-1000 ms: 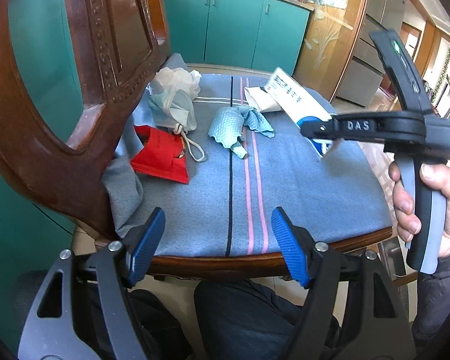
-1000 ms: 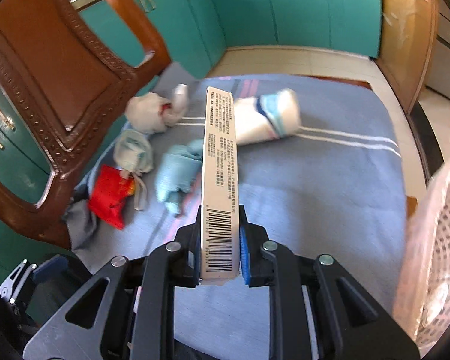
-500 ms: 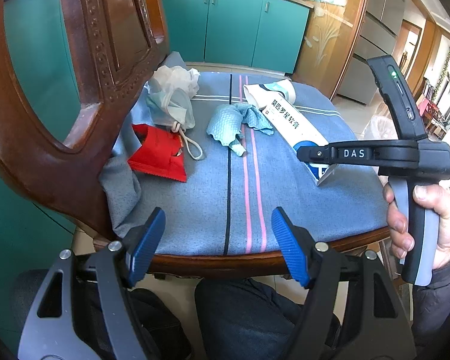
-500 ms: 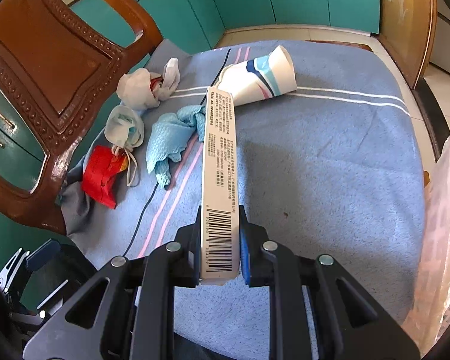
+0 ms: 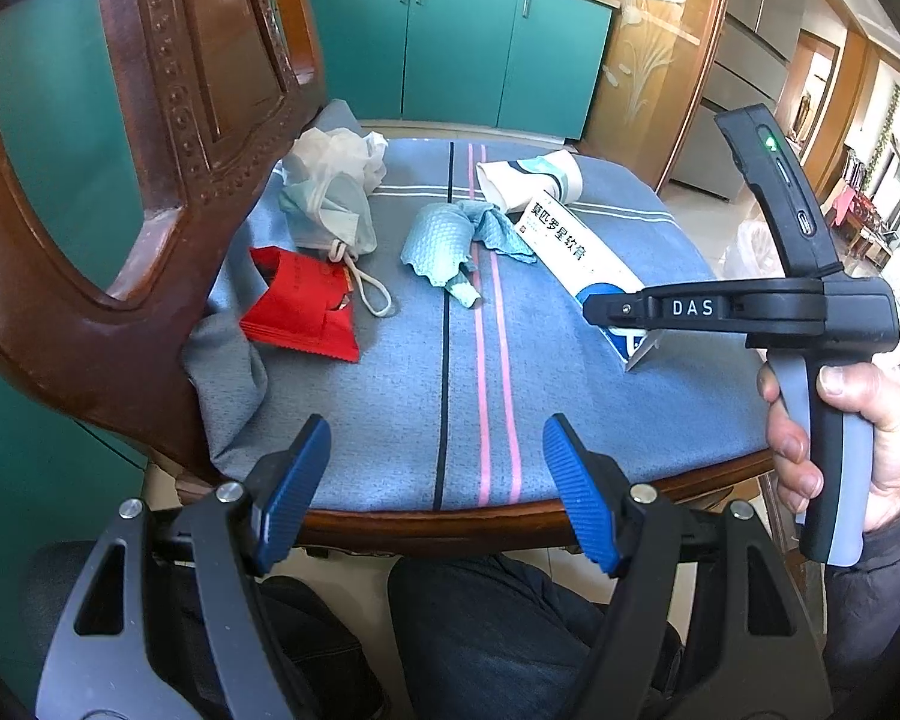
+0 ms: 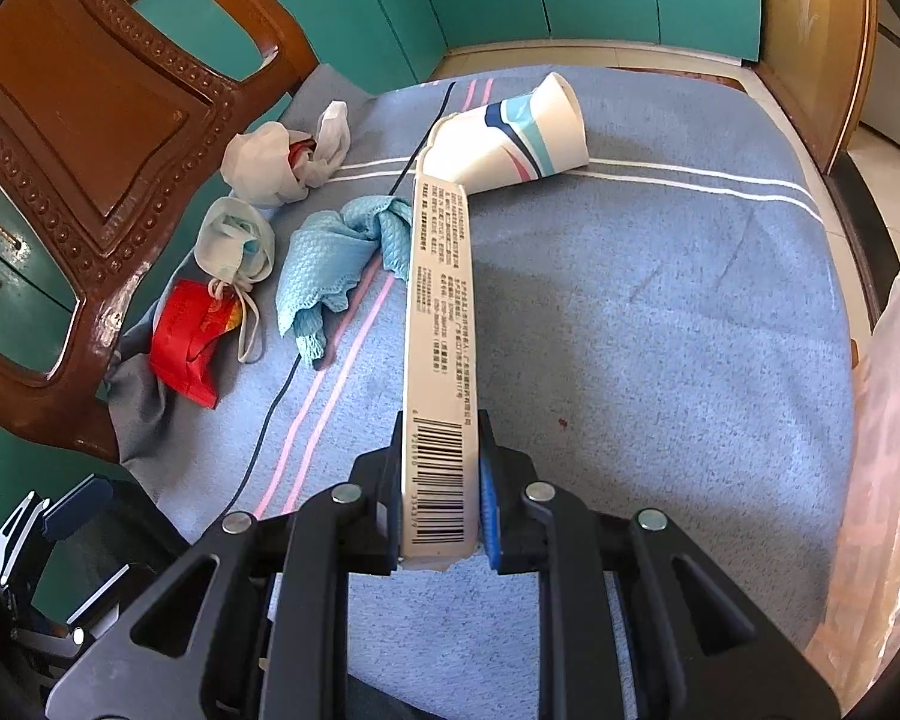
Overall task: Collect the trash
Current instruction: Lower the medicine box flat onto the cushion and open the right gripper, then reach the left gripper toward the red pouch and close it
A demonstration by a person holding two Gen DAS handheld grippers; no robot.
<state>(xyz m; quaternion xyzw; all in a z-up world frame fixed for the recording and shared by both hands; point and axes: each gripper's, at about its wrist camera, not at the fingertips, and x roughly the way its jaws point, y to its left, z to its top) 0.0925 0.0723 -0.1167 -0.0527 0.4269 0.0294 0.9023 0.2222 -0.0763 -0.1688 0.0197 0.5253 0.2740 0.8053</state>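
Right gripper (image 6: pixel 440 480) is clamped on one end of a long ointment box (image 6: pixel 439 324) (barcode side up), held low over the blue cloth (image 6: pixel 660 312). Left gripper (image 5: pixel 437 486) hangs wide open, empty, near the table edge (image 5: pixel 450 525).

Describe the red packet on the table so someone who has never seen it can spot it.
Start at the carved wooden chair back beside the blue tablecloth. At its foot, nearest the table's edge, lies the red packet, under a face mask's ear loops. It is the only red, flat item there.
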